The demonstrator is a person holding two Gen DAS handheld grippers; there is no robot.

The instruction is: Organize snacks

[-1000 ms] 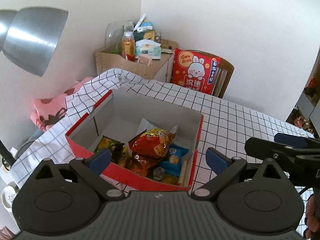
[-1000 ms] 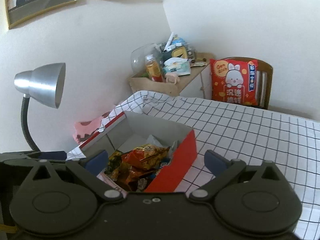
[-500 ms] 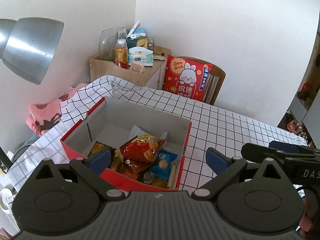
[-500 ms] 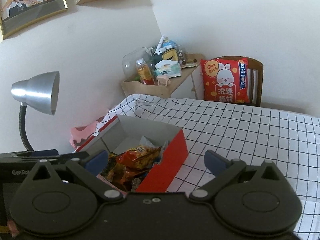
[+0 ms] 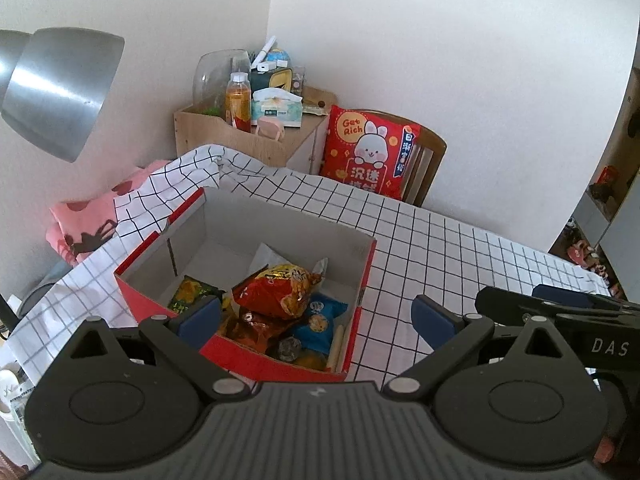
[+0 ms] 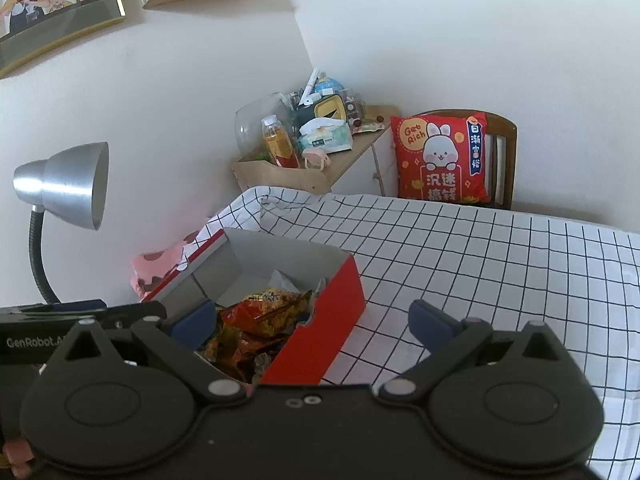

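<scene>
A red cardboard box [image 5: 168,304] with grey inside walls stands on the checked tablecloth [image 5: 432,248]. It holds several snack packets, topmost a red-orange bag [image 5: 280,292], with a blue packet [image 5: 320,320] beside it. My left gripper [image 5: 316,314] is open and empty, above the box's near side. My right gripper [image 6: 310,322] is open and empty, over the box's [image 6: 332,320] right wall; the snacks [image 6: 264,316] show between its fingers. The right gripper also shows at the right of the left wrist view [image 5: 560,304].
A silver desk lamp [image 6: 68,192] stands left of the box. A wooden cabinet [image 5: 248,136] with a bottle, tissues and clutter is behind the table. A chair with a red rabbit cushion [image 5: 368,148] stands beside it. A pink cloth [image 5: 84,224] lies at the left.
Both grippers have pulled back and risen a little from the box, so more of the table and room shows. Both stay open and empty.
</scene>
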